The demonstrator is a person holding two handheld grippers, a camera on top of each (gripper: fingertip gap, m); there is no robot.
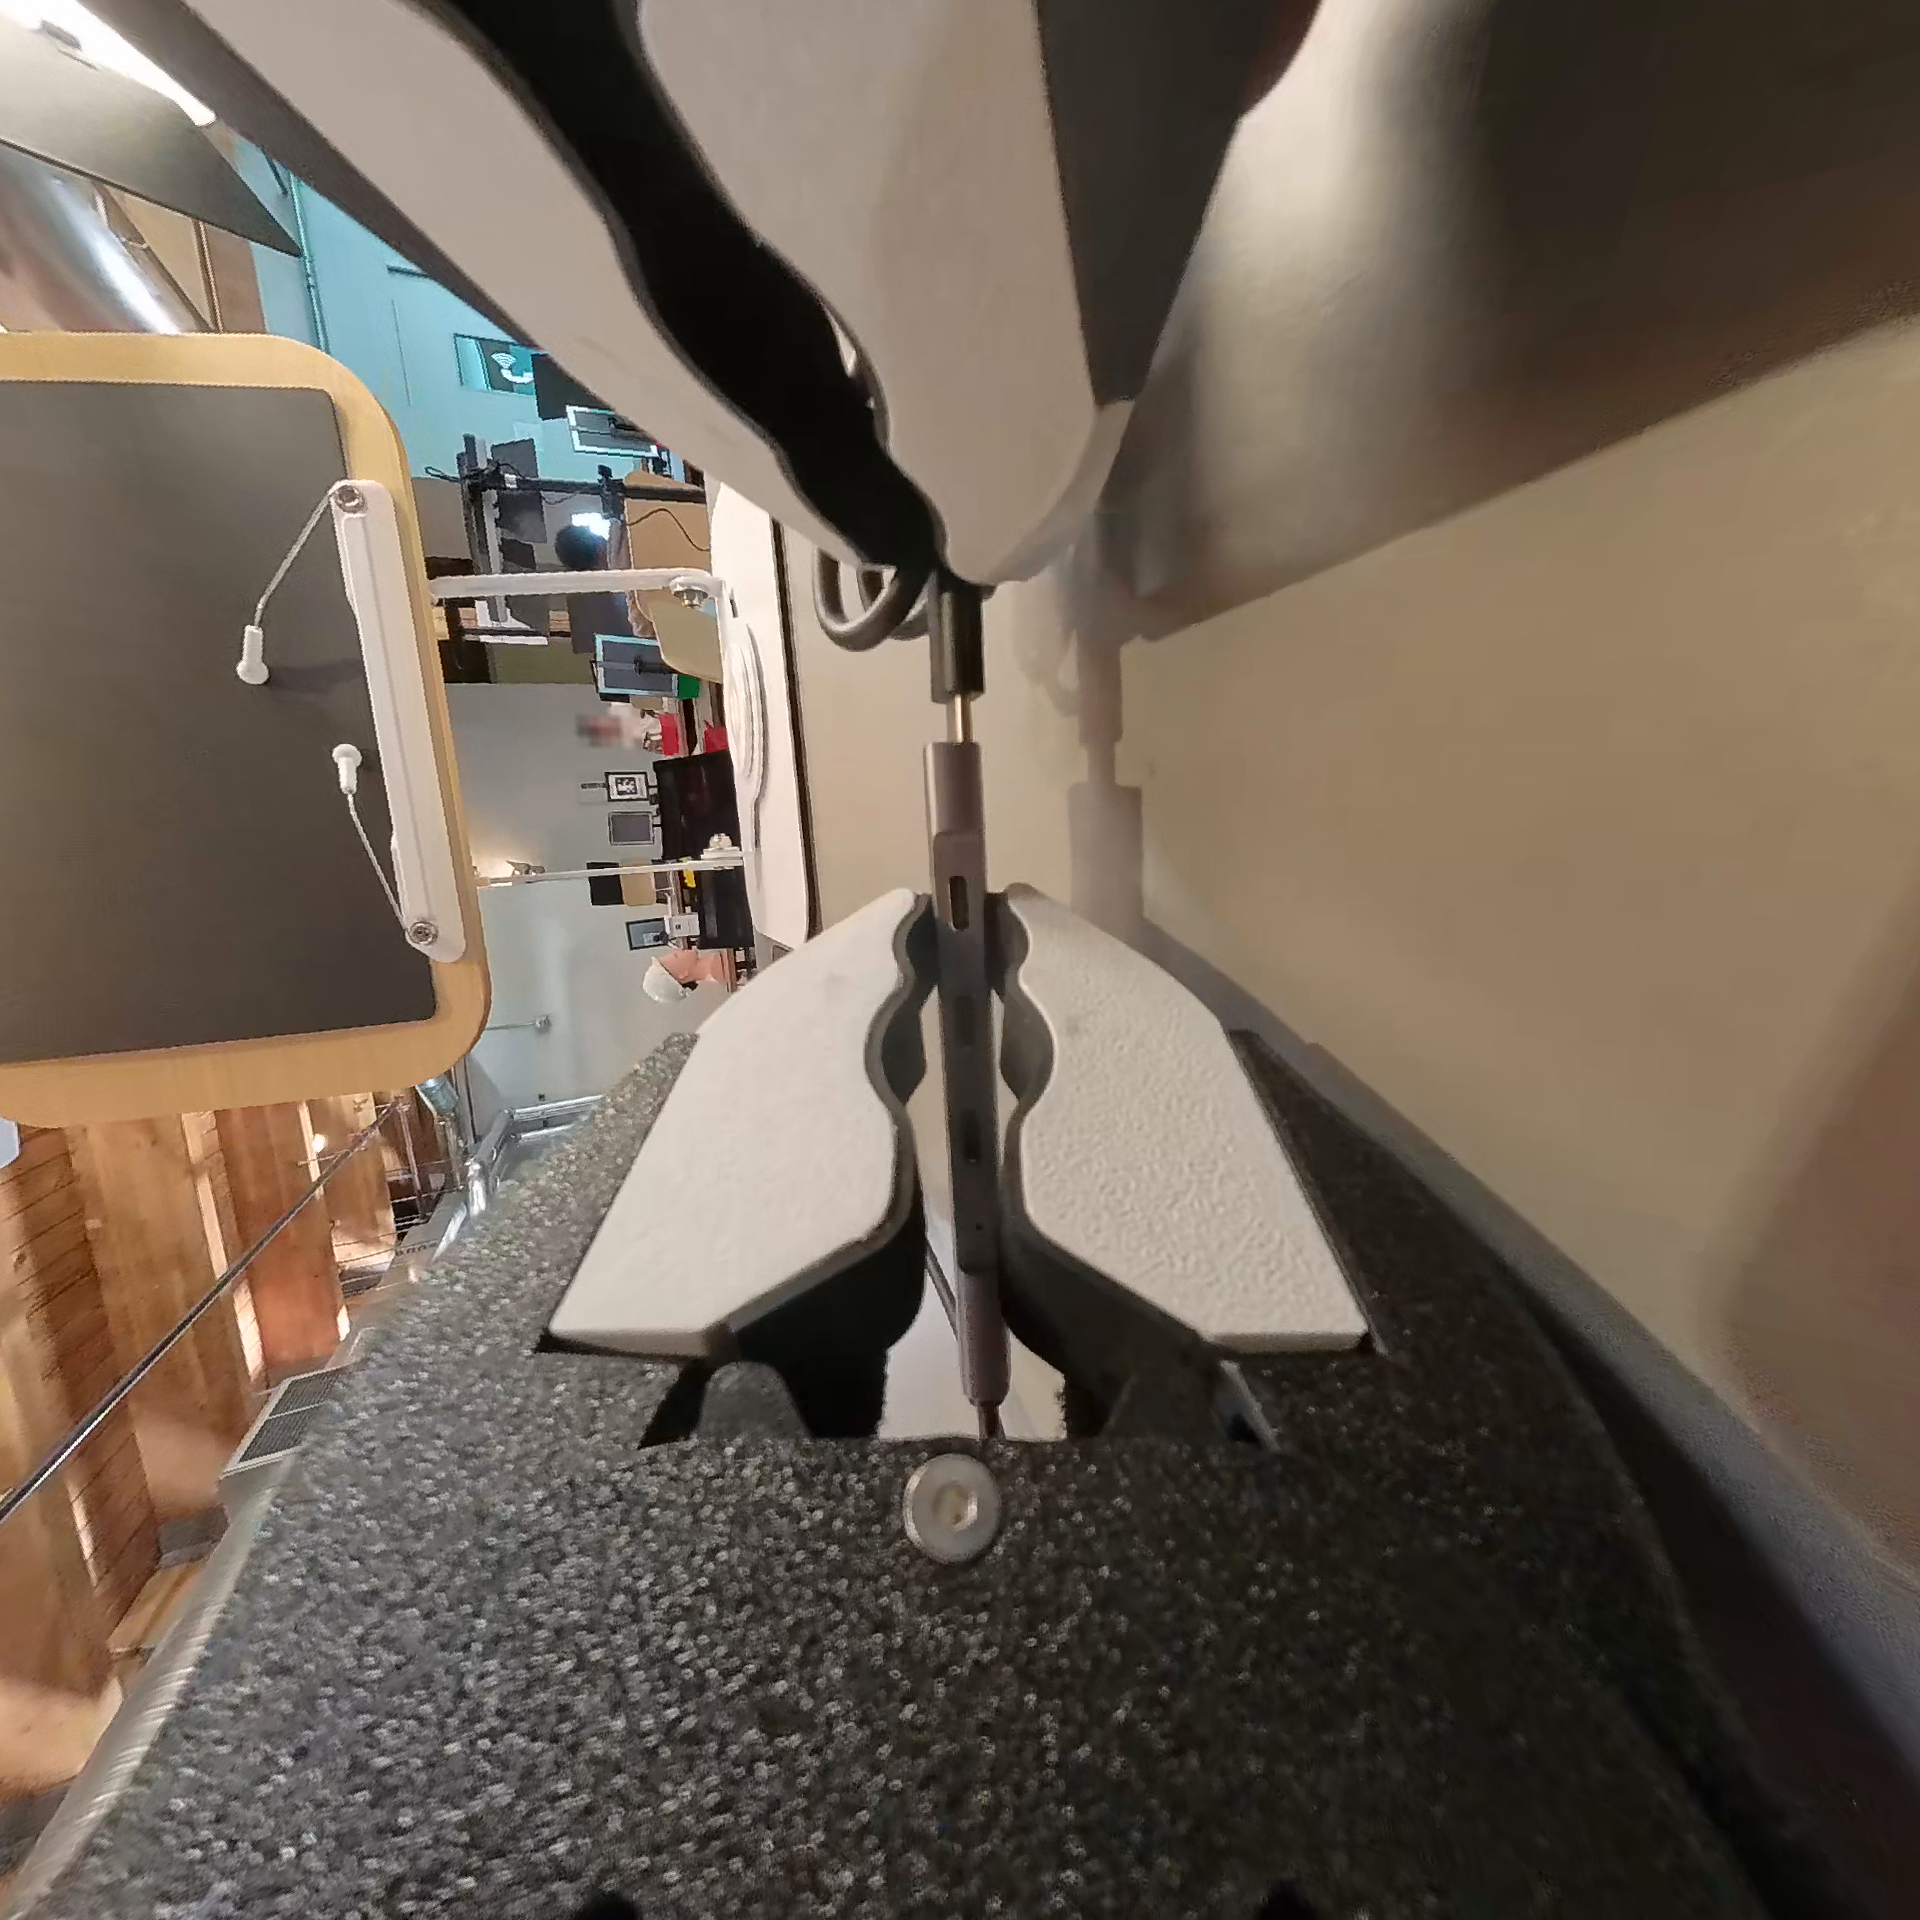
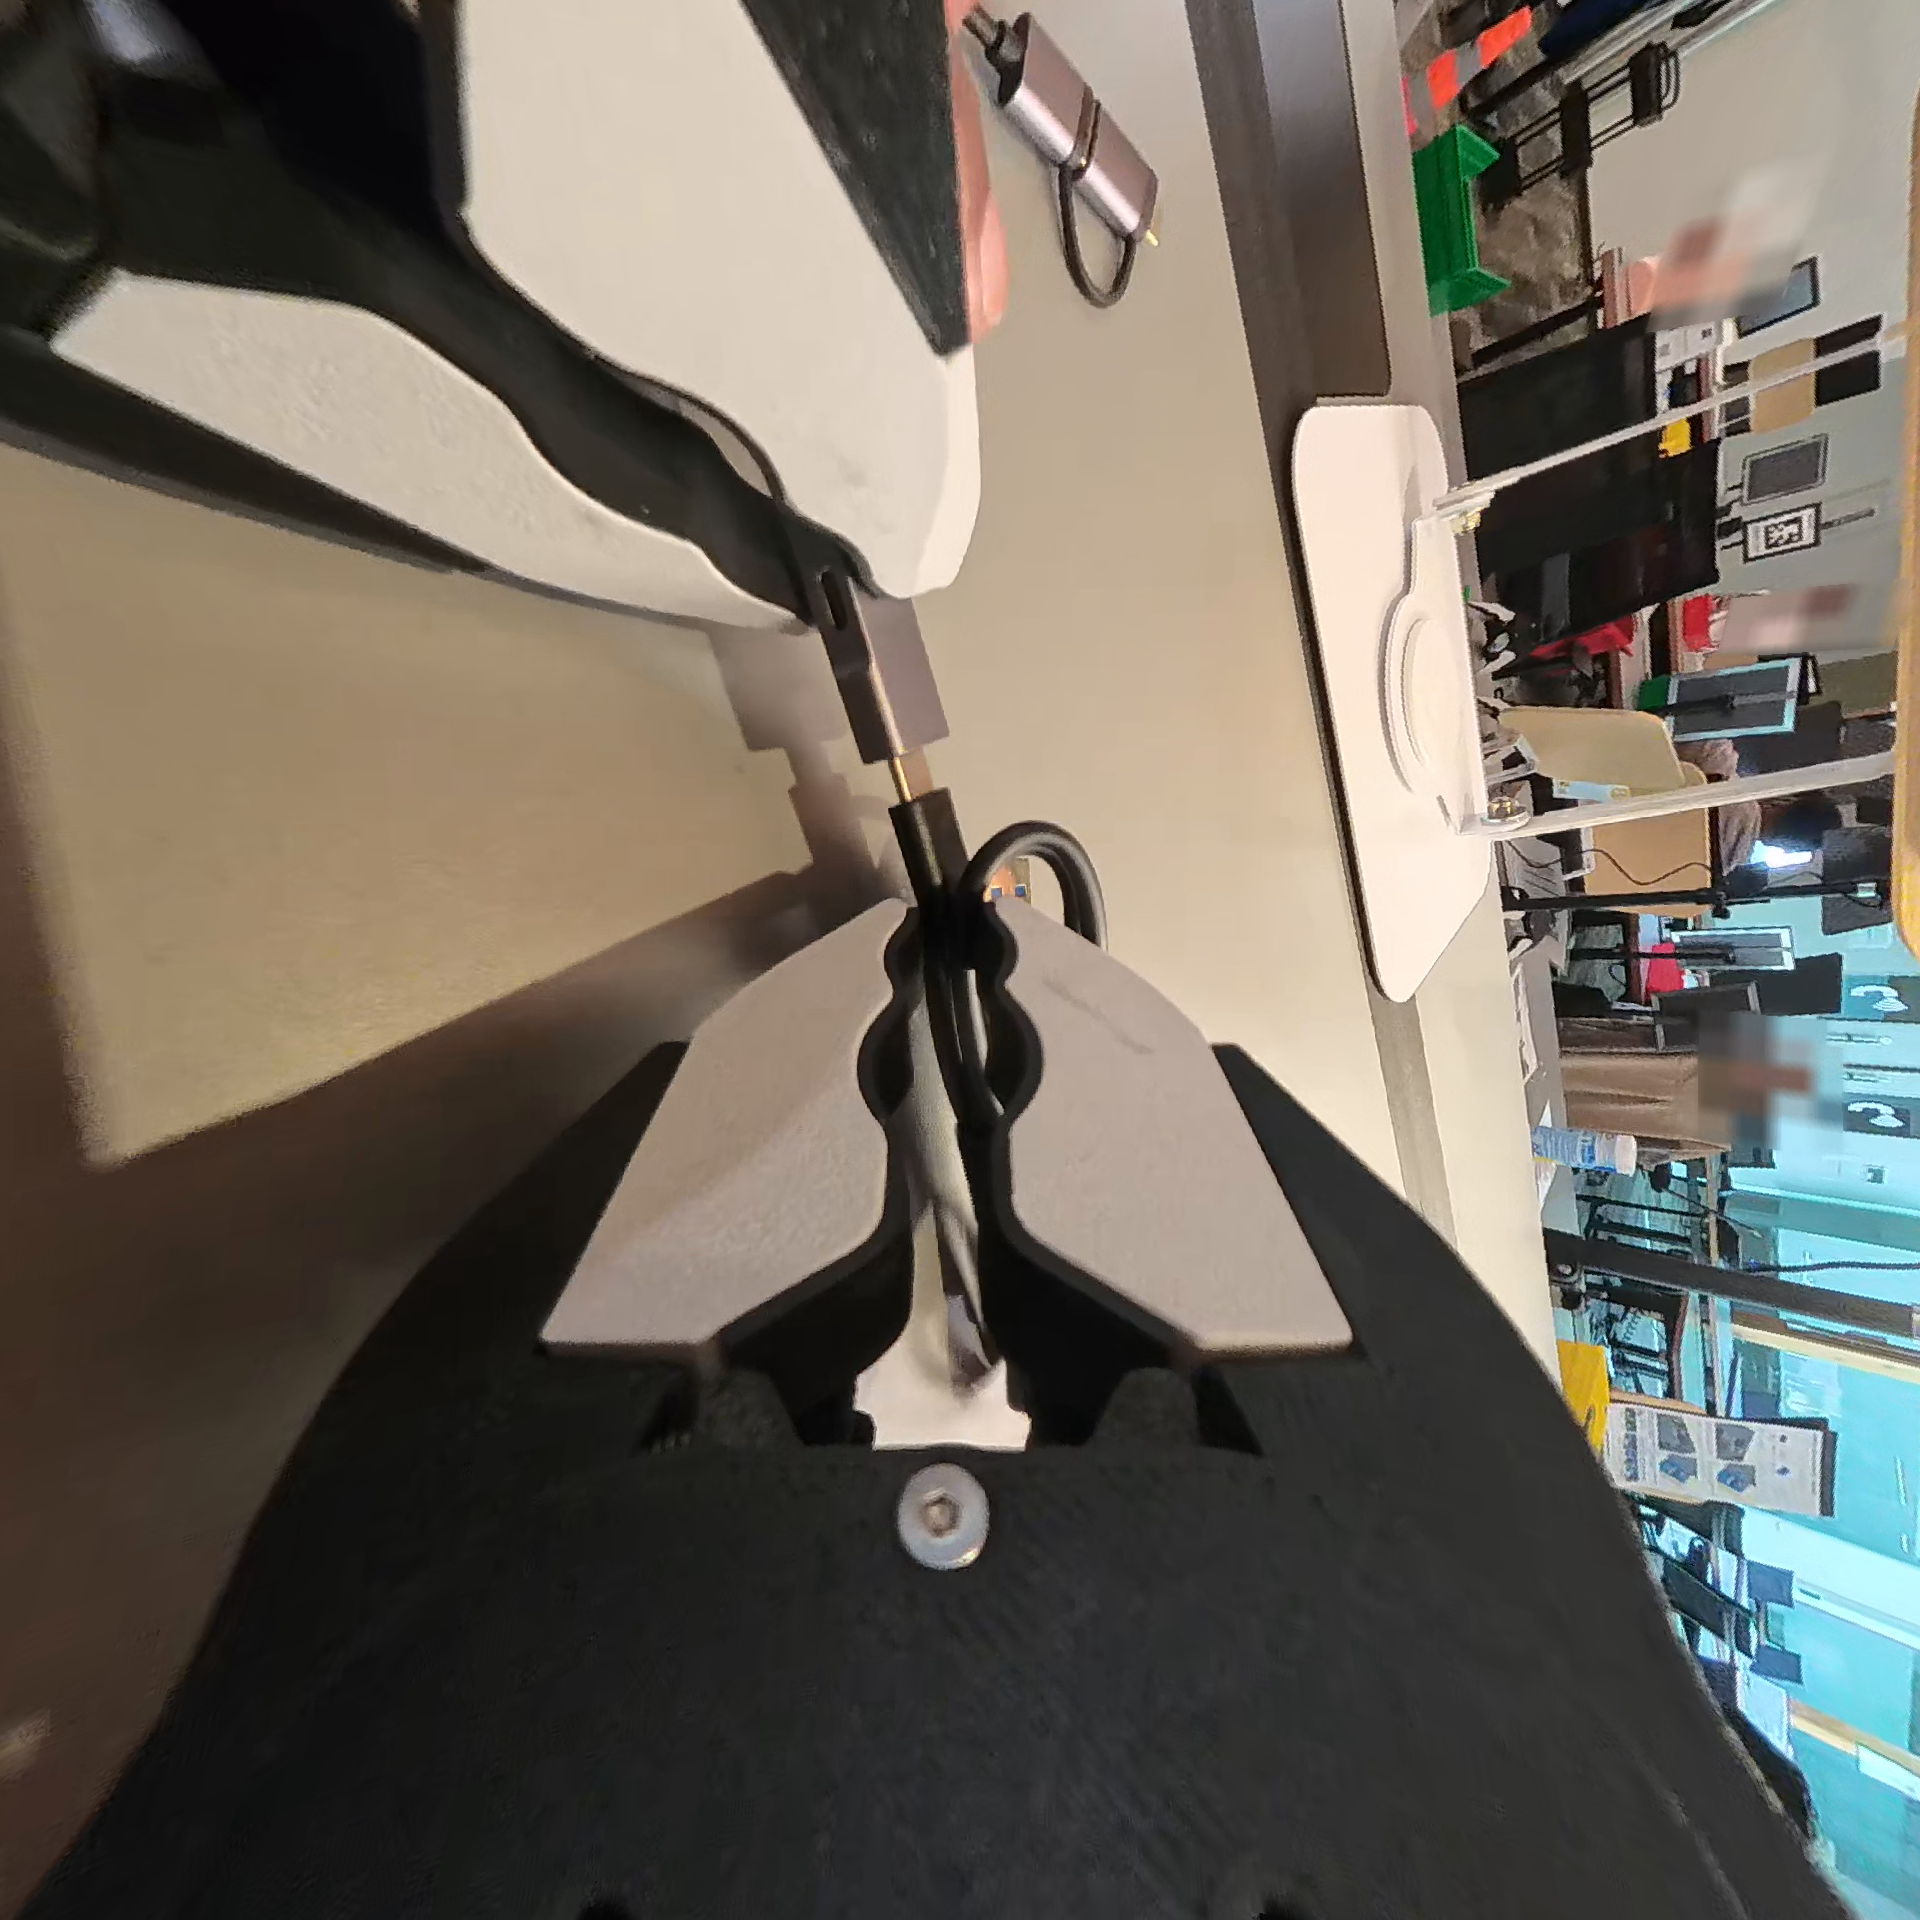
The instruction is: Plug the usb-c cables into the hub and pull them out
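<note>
My left gripper (image 1: 961, 904) is shut on a slim grey hub (image 1: 961, 831), held edge-on between its white fingers, with several ports along the side. My right gripper (image 2: 951, 914) is shut on the black usb-c plug (image 2: 925, 842) of a looped black cable (image 2: 1075, 862). The plug's metal tip (image 2: 914, 774) meets the end of the hub (image 2: 899, 675), with part of the metal still showing. In the left wrist view the right gripper (image 1: 935, 566) comes in from above with the plug (image 1: 956, 649). In the right wrist view the left gripper (image 2: 831, 592) comes in from the upper left.
A second grey hub (image 2: 1081, 135) with a short looped cable lies on the beige table (image 2: 1122, 468). A white pad with a clear stand (image 2: 1351, 675) sits by the table's edge. A wood-framed black board (image 1: 208, 707) with white tethered plugs is at the left. There is about 6 centimetres between the tips of the two grippers.
</note>
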